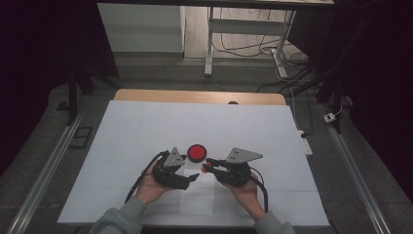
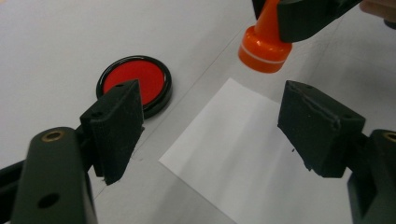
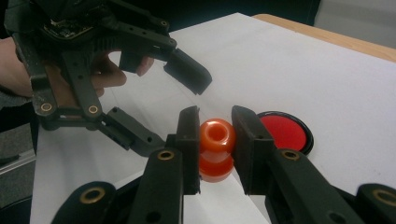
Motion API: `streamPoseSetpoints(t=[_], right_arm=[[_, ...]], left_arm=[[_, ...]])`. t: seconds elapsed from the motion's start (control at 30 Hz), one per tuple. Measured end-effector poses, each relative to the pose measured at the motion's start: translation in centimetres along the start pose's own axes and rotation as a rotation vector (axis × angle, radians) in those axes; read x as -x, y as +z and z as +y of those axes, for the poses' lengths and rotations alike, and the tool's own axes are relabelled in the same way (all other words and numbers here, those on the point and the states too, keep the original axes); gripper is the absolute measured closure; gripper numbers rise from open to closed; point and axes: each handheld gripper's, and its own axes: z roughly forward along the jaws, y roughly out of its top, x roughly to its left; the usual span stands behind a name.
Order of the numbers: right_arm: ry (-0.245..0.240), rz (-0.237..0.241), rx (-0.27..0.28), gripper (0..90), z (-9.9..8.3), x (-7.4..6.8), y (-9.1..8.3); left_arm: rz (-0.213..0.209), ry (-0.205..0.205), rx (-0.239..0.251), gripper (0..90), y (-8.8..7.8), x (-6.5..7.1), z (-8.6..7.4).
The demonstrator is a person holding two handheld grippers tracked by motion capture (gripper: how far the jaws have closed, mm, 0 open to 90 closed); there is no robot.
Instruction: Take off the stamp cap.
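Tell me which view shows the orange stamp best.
The right gripper view: the orange stamp sits close up, clamped between the right tongs. The left gripper view catches its round base above the paper; the high view gives a small orange spot.

One orange stamp [image 3: 216,149] sits between the right gripper's [image 3: 216,154] jaws. One red ink pad [image 1: 197,153] lies just beyond them. One white paper sheet [image 2: 243,154] lies under the left gripper's [image 2: 210,126] jaws. Two grippers, two hands.
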Motion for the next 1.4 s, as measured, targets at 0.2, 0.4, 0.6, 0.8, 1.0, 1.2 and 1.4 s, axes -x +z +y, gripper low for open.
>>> streamPoseSetpoints(t=[0.2, 0.4, 0.6, 0.8, 1.0, 1.2, 1.4], right_arm=[[0.002, -0.001, 0.011, 72.9, 0.0, -0.1, 0.0], [0.007, 0.003, 0.013, 72.9, 0.0, -0.1, 0.0], [0.01, 0.008, 0.009, 72.9, 0.0, -0.1, 0.1], [0.01, 0.01, 0.006, 72.9, -0.1, -0.1, 0.2], [0.008, 0.012, 0.004, 72.8, -0.1, -0.2, 0.3], [0.024, 0.023, 0.015, 72.9, -0.1, -0.1, 0.3], [0.032, 0.026, 0.016, 72.9, -0.1, 0.0, 0.2]], left_arm=[[-0.012, 0.014, 0.001, 23.9, 0.6, 0.5, 0.4], [-0.02, 0.023, 0.006, 24.0, 0.8, 0.9, 0.8], [-0.037, 0.028, 0.008, 26.4, 1.0, 1.1, 1.1], [-0.037, 0.032, 0.008, 27.5, 1.3, 1.2, 1.3], [-0.037, 0.042, 0.001, 28.3, 1.6, 1.4, 1.4], [-0.034, 0.049, -0.004, 34.5, 2.0, 1.6, 1.5], [-0.037, 0.065, -0.017, 38.5, 2.2, 1.7, 1.5]])
